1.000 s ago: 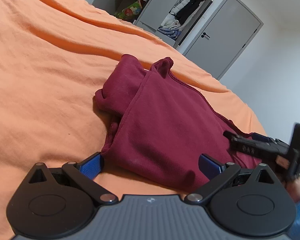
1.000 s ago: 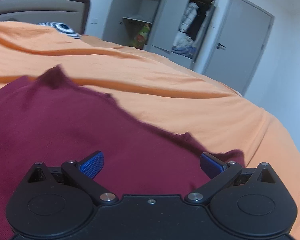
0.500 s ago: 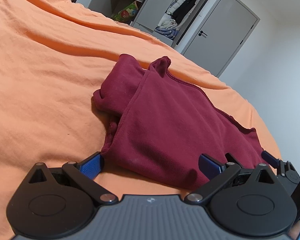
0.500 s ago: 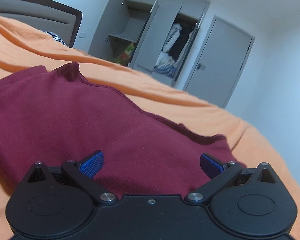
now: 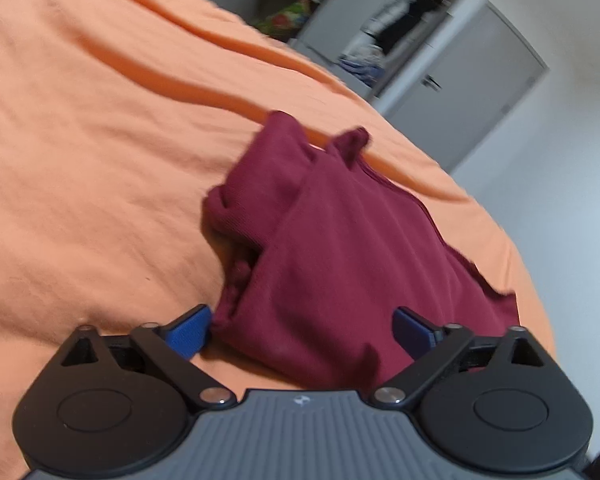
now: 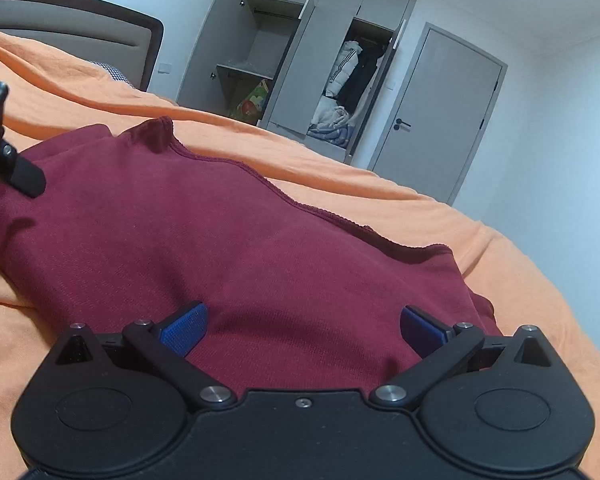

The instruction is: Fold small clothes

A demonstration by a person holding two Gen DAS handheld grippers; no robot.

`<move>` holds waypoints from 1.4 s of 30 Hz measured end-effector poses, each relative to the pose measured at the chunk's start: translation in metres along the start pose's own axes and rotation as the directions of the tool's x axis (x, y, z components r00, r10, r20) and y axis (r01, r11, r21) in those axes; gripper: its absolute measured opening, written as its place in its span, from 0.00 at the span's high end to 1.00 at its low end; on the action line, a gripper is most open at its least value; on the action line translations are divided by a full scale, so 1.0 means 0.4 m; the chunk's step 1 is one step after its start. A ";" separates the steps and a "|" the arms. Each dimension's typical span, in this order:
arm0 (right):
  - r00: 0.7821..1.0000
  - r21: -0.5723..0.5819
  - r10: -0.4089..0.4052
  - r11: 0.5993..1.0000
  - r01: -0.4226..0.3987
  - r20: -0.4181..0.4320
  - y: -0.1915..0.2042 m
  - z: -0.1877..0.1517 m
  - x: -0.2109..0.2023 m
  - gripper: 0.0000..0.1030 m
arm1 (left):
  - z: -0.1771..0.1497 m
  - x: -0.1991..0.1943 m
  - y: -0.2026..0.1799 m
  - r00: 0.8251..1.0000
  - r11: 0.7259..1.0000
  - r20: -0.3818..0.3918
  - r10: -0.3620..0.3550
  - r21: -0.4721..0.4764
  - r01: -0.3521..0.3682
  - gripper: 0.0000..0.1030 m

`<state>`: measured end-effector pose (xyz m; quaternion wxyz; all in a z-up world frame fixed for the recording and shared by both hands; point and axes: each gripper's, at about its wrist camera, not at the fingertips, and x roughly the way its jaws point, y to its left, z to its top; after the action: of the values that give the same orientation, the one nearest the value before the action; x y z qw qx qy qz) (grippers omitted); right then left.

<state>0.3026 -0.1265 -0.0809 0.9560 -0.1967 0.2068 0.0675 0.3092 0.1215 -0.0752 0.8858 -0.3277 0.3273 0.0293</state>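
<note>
A folded maroon garment (image 6: 228,240) lies on a bed's orange sheet (image 5: 80,140). The left tool (image 5: 302,330) and right tool (image 6: 304,324) hover low over its near edge, both spread wide, gripping nothing.

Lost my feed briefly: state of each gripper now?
Left gripper: open, holding nothing, at the maroon garment.
Right gripper: open, holding nothing, over it.

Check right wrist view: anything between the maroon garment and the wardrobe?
Only rumpled orange bedsheet lies between the maroon garment and the wardrobe; the right wrist view shows it.
</note>
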 end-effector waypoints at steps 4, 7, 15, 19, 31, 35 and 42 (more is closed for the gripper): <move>1.000 0.016 0.010 1.000 -0.010 -0.002 -0.003 -0.005 0.003 0.01 | 0.017 0.008 0.023 0.998 0.997 0.022 0.053 -0.065 -0.051 0.45; 1.000 0.016 0.009 1.000 -0.009 -0.001 -0.002 -0.006 0.004 0.01 | 0.033 0.023 0.045 0.999 0.994 0.025 0.019 -0.112 -0.016 0.45; 1.000 0.019 0.011 1.000 -0.011 0.000 -0.003 -0.008 0.005 0.01 | 0.077 0.066 0.066 0.999 0.982 0.025 0.020 -0.189 -0.014 0.57; 1.000 0.019 0.010 1.000 -0.010 0.001 -0.004 -0.008 0.005 0.01 | 0.080 0.066 0.052 0.999 0.986 0.037 0.011 -0.166 -0.005 0.77; 1.000 0.041 0.024 0.999 -0.024 0.006 -0.007 -0.006 0.005 0.01 | 0.095 0.009 -0.014 0.993 0.998 0.106 -0.050 -0.022 0.052 0.85; 0.999 0.103 0.033 0.994 -0.033 -0.003 -0.041 0.012 0.002 0.01 | 0.127 -0.025 -0.112 0.984 0.985 0.124 -0.125 0.136 0.108 0.86; 0.999 0.132 -0.044 0.990 0.042 0.010 -0.121 0.017 -0.055 0.01 | 0.148 -0.024 -0.332 0.955 0.908 0.078 -0.285 0.341 0.243 0.86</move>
<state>0.2956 -0.1692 -0.0490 0.9695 -0.1373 0.2003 0.0343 0.3703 0.0545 0.0390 0.9425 -0.2145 0.2238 -0.1252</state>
